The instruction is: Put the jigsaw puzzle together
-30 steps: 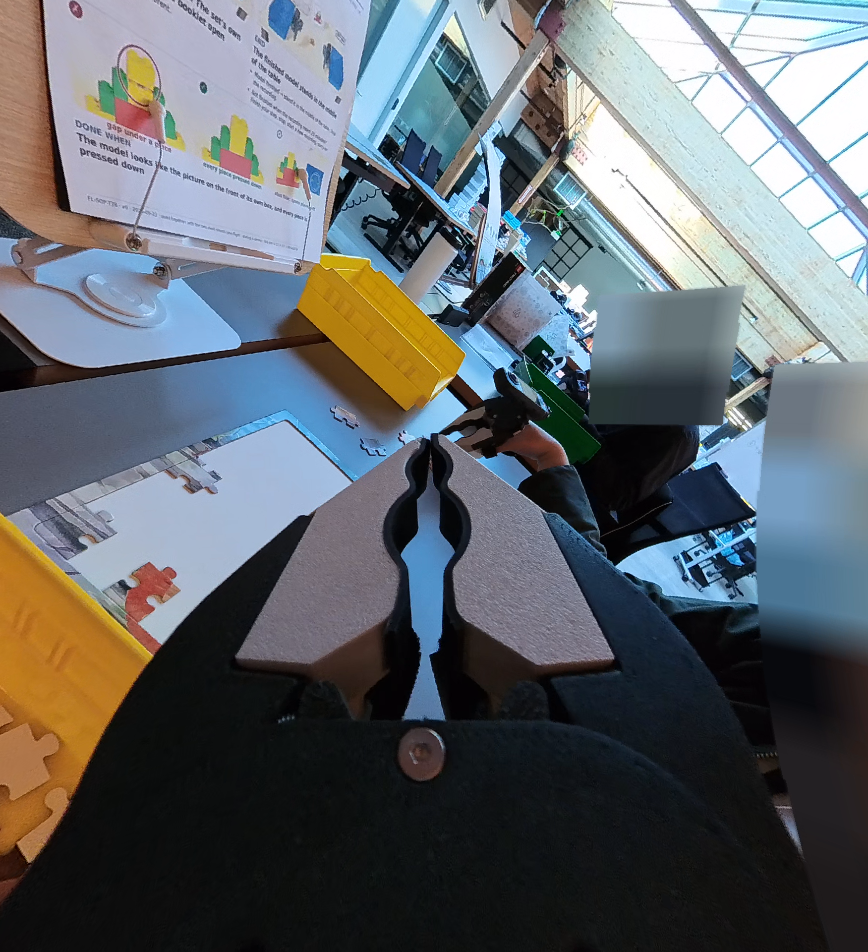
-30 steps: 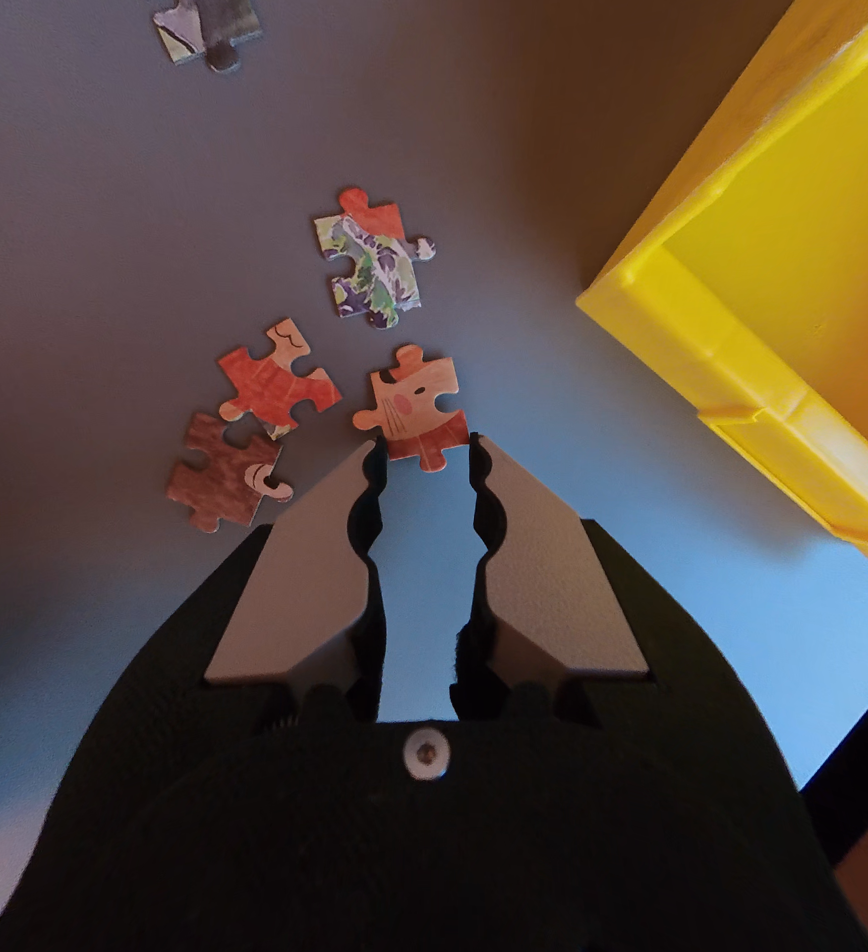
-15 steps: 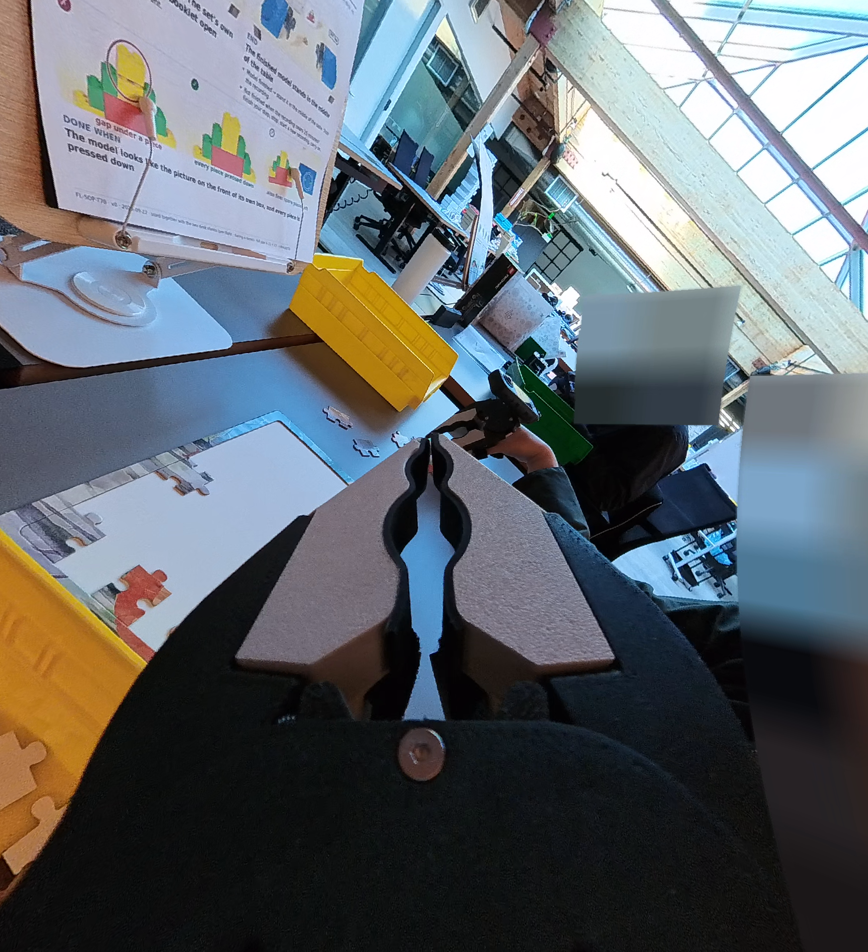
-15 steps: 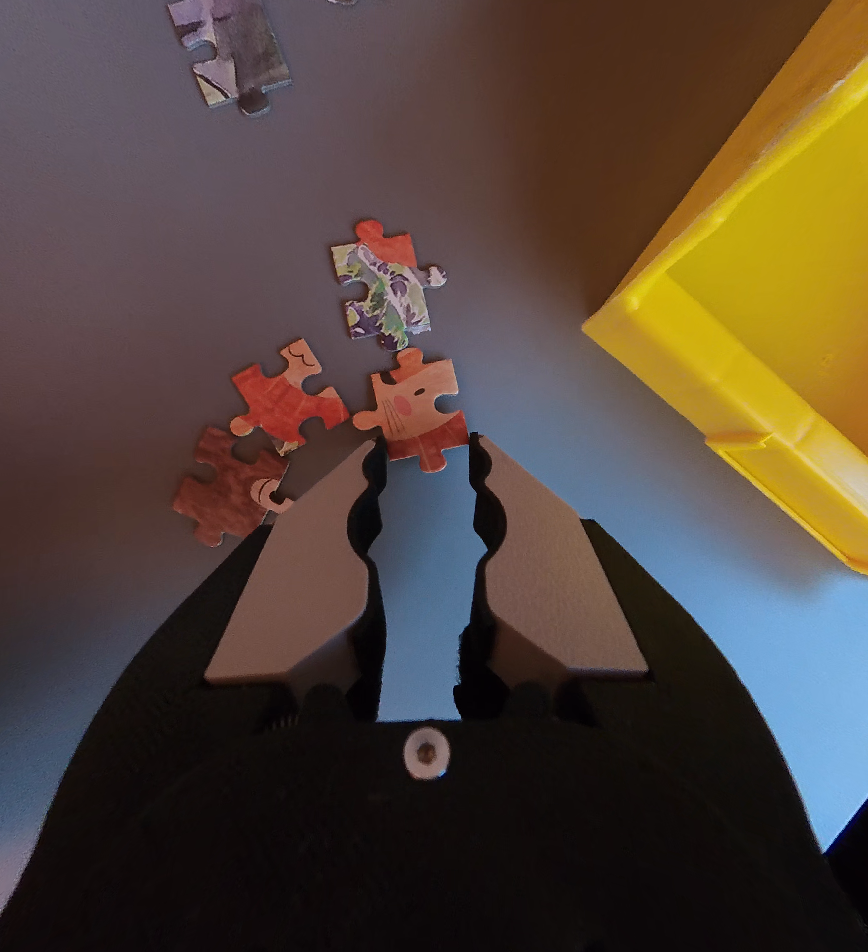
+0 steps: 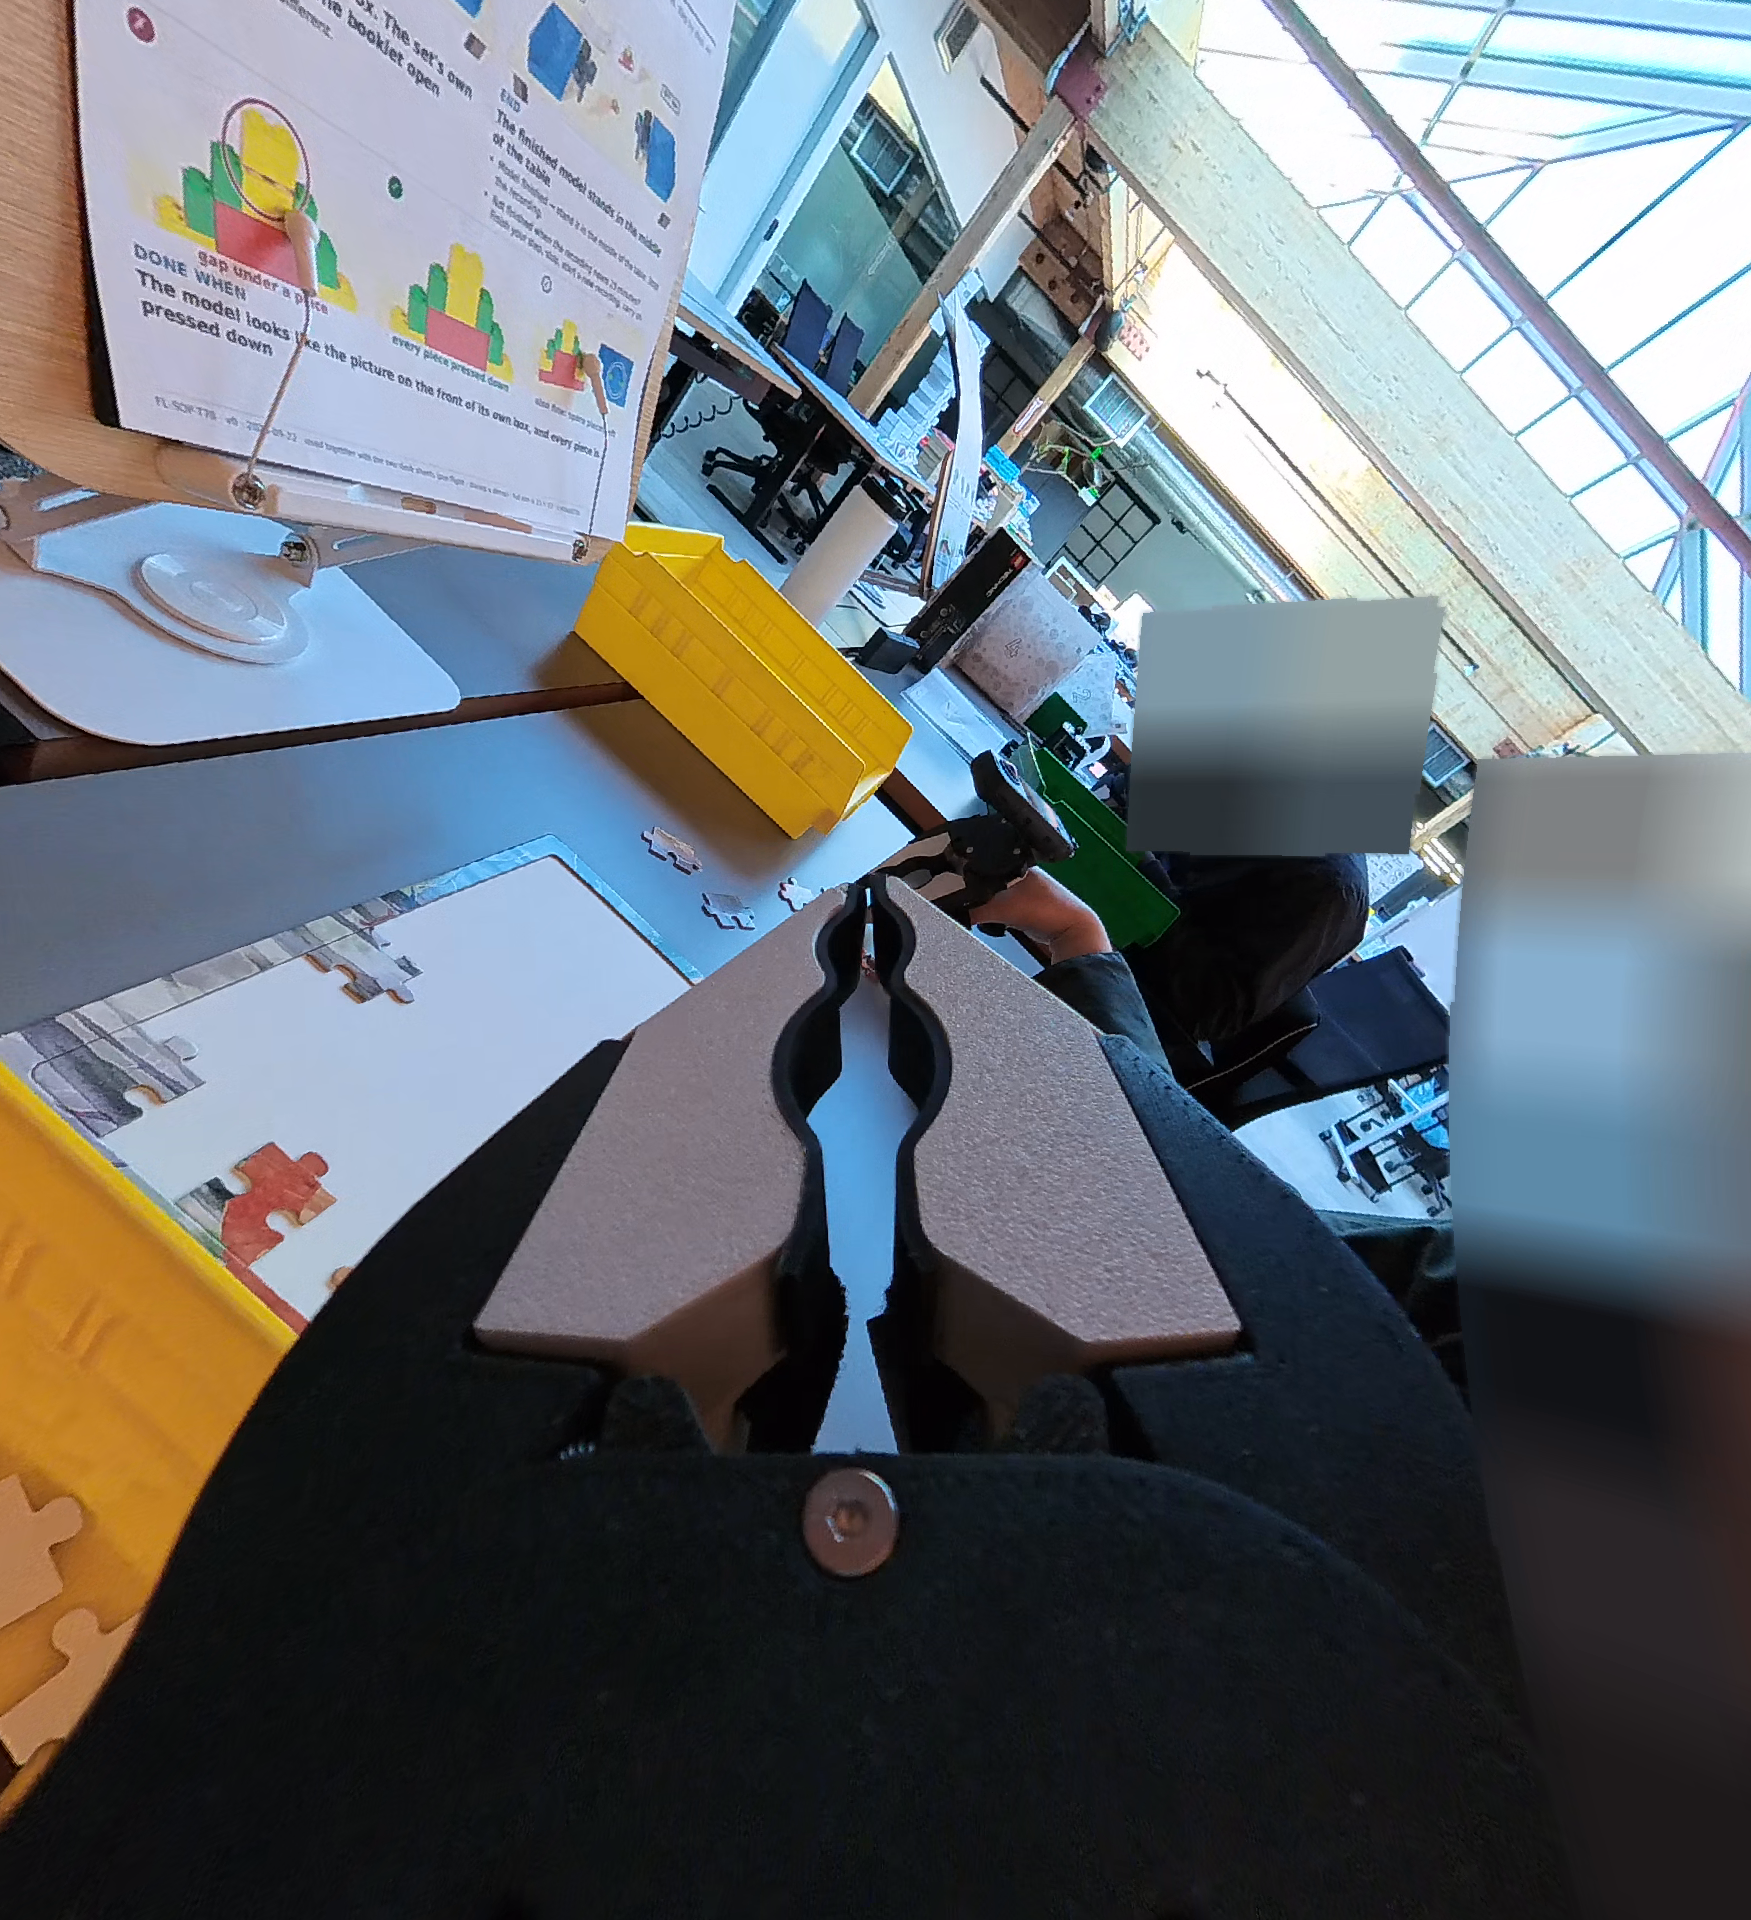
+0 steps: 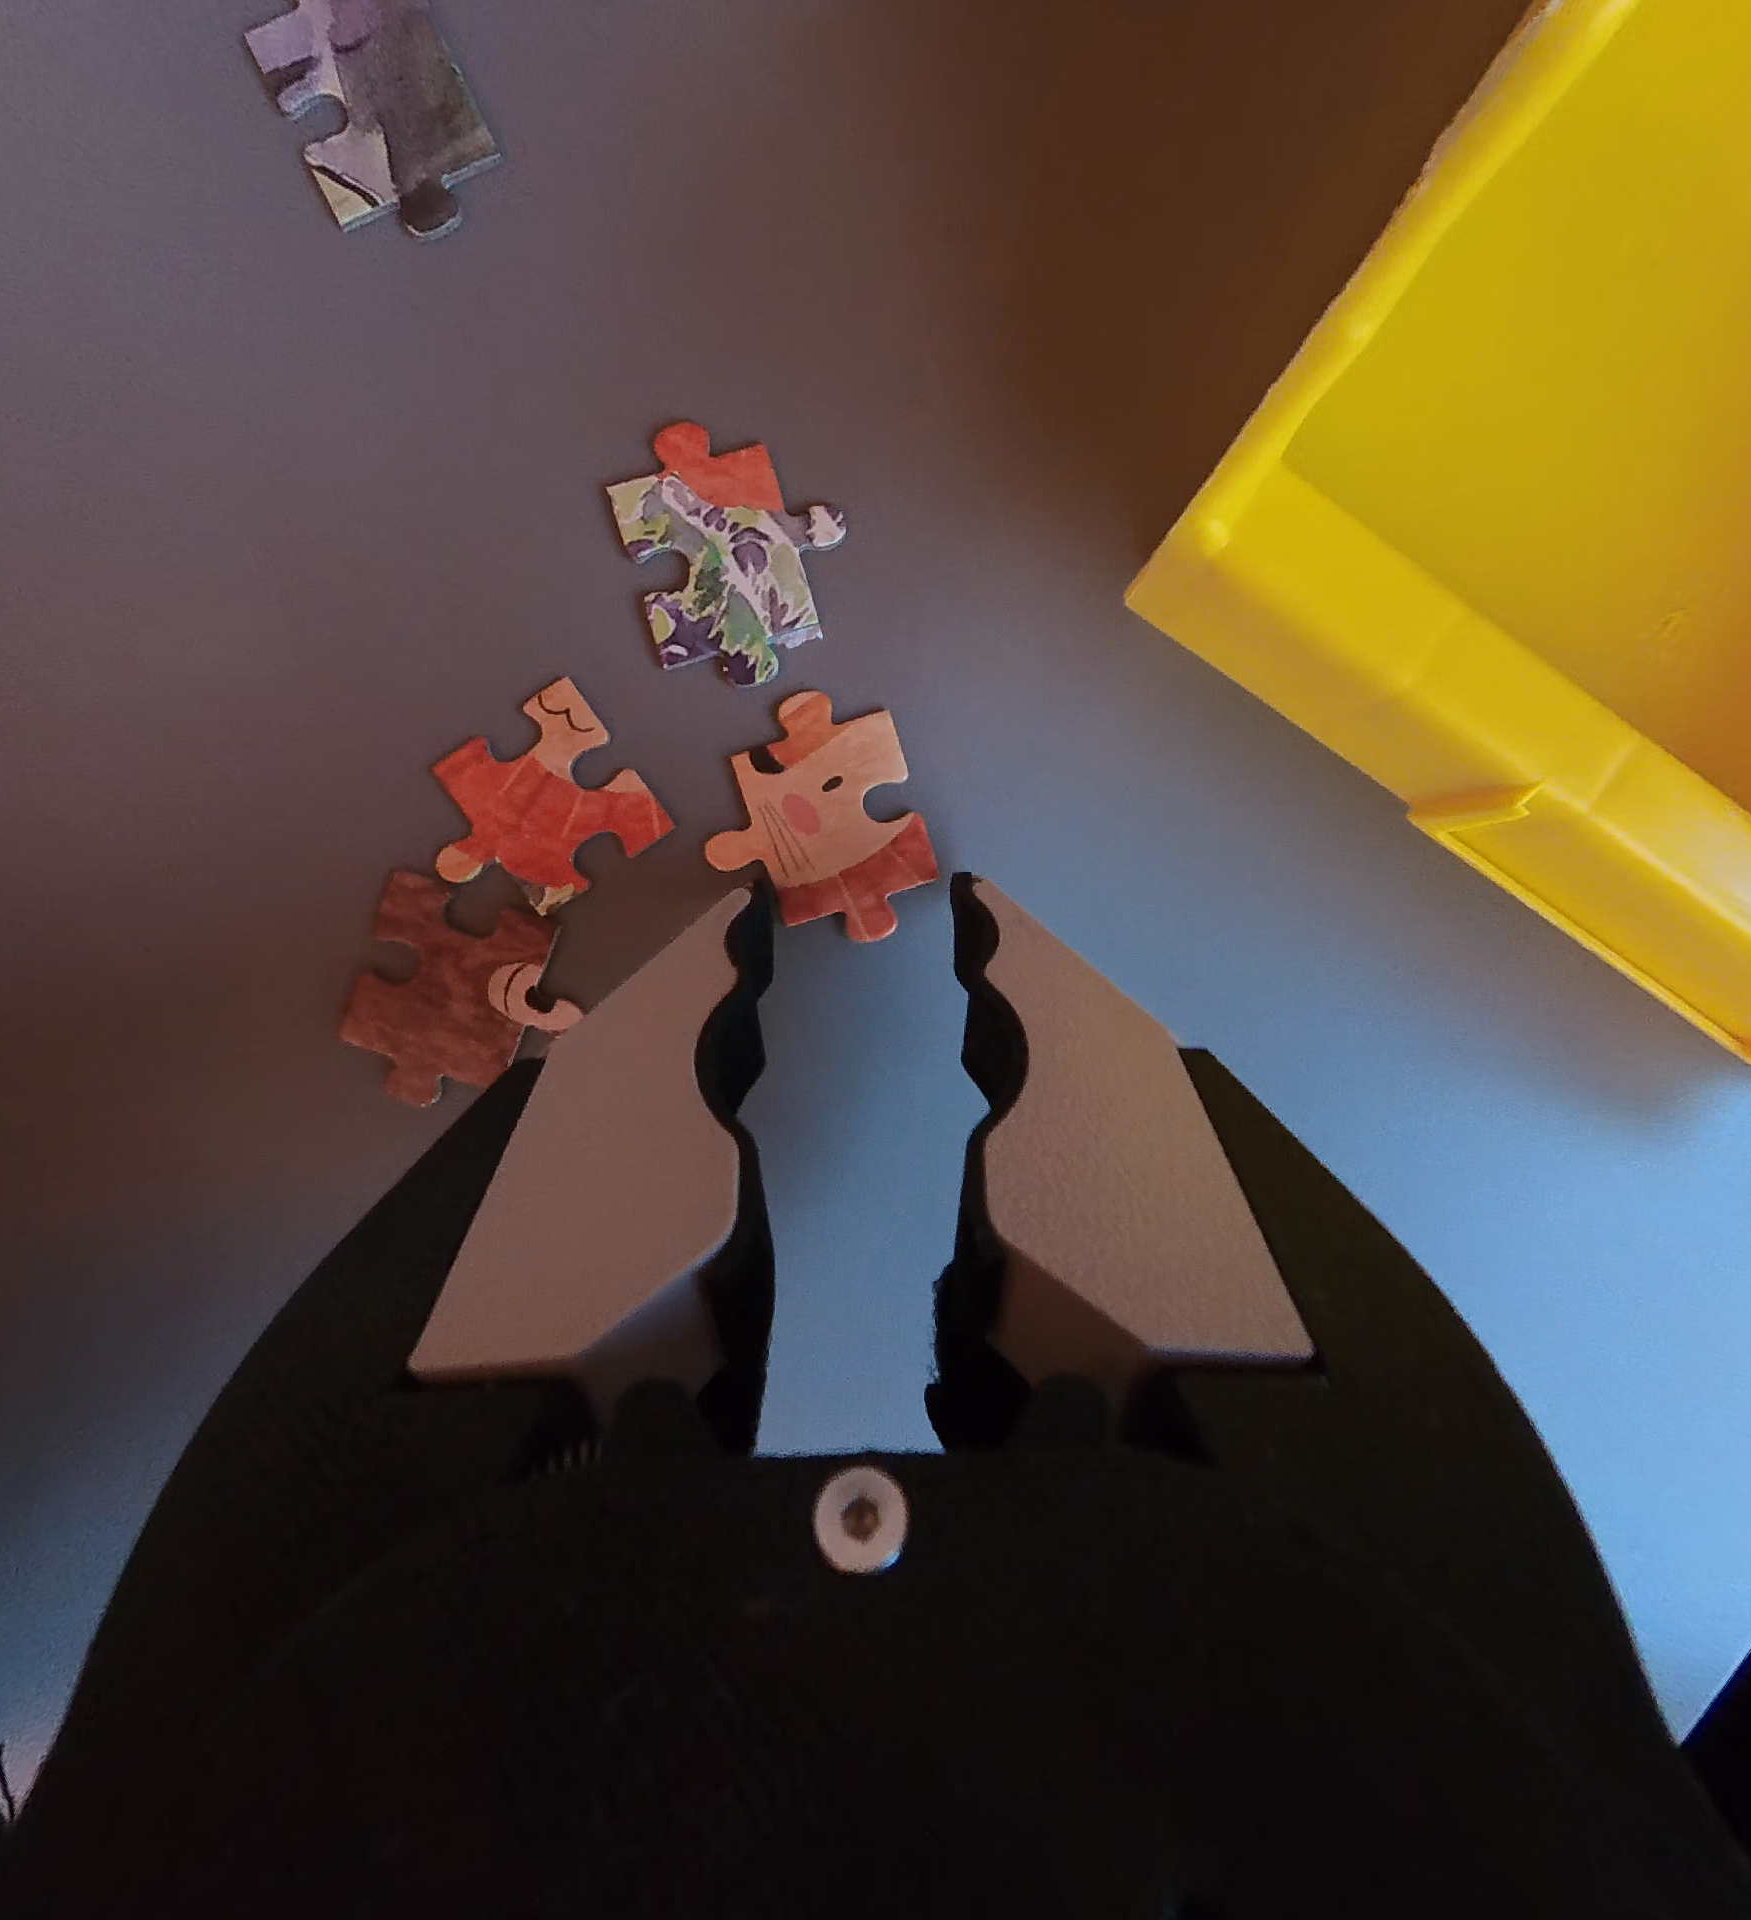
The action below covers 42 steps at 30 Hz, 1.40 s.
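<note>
In the right wrist view my right gripper (image 6: pixel 855 891) is open, low over the grey table. A cat-face puzzle piece (image 6: pixel 829 805) lies at its fingertips, its lower edge between them and against the left one. An orange piece (image 6: pixel 549 800), a brown piece (image 6: pixel 445 987), a floral piece (image 6: pixel 725 556) and a grey piece (image 6: pixel 383 114) lie nearby. In the left wrist view my left gripper (image 5: pixel 869 896) is shut and empty above the puzzle board (image 5: pixel 383 1039), which has grey edge pieces and an orange piece (image 5: pixel 279 1195) in place.
A yellow bin (image 6: pixel 1370 665) stands right of the loose pieces; it also shows in the left wrist view (image 5: pixel 746 686). A second yellow bin (image 5: pixel 50 1247) with loose pieces sits at the board's near left. An instruction sheet on a stand (image 5: pixel 383 239) is behind. A person sits to the right. My right fingertips sit around 60 cm from my left ones. The orange piece (image 6: pixel 549 800) sits 4 cm or so from the ends of my right fingers.
The right gripper has shifted over the table with the cat-face piece at its tips; that piece has turned slightly and now lies closer to the other pieces. The left gripper stays shut, barely moved.
</note>
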Motion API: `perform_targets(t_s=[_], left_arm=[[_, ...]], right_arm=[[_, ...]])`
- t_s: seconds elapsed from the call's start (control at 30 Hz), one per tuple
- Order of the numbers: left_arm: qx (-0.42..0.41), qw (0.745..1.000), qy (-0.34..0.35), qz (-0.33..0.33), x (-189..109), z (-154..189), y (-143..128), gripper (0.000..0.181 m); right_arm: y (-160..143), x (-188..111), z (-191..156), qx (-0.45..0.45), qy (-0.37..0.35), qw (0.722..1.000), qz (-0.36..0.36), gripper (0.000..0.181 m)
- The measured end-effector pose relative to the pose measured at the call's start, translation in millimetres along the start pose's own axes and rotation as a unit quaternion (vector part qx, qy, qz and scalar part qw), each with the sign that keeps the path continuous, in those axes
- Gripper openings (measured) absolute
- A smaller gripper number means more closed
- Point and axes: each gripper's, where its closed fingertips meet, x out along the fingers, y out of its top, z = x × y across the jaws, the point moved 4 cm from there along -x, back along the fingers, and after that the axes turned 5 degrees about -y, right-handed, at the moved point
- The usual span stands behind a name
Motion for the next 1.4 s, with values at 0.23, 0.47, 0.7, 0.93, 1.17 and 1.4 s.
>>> perform_targets(t_s=[0.23, 0.47, 0.7, 0.93, 1.17, 1.4], left_arm=[[-0.002, 1.000, -0.001, 0.005, -2, 0, 1, 0.000], [-0.008, 1.000, -0.009, 0.012, -5, 0, 4, 0.000], [-0.008, 1.000, -0.007, 0.009, -3, 0, 2, 0.000], [-0.012, 1.000, -0.001, -0.006, 3, -5, -3, 0.000], [-0.015, 1.000, -0.002, -0.008, 4, -6, -3, 0.000], [-0.013, 1.000, -0.005, -0.006, 3, -3, -3, 0.000]], right_arm=[[5, -10, 1, 0.004, -0.015, 1.000, -0.002, 0.036], [21, -33, -36, -0.138, 0.013, 0.990, 0.004, 0.041], [13, -10, -45, -0.121, 0.059, 0.987, 0.089, 0.040], [10, 3, -47, -0.059, 0.130, 0.984, 0.102, 0.038], [-2, -4, -48, -0.037, 0.107, 0.988, 0.109, 0.028], [8, -27, -16, 0.002, 0.033, 0.978, 0.205, 0.028]])
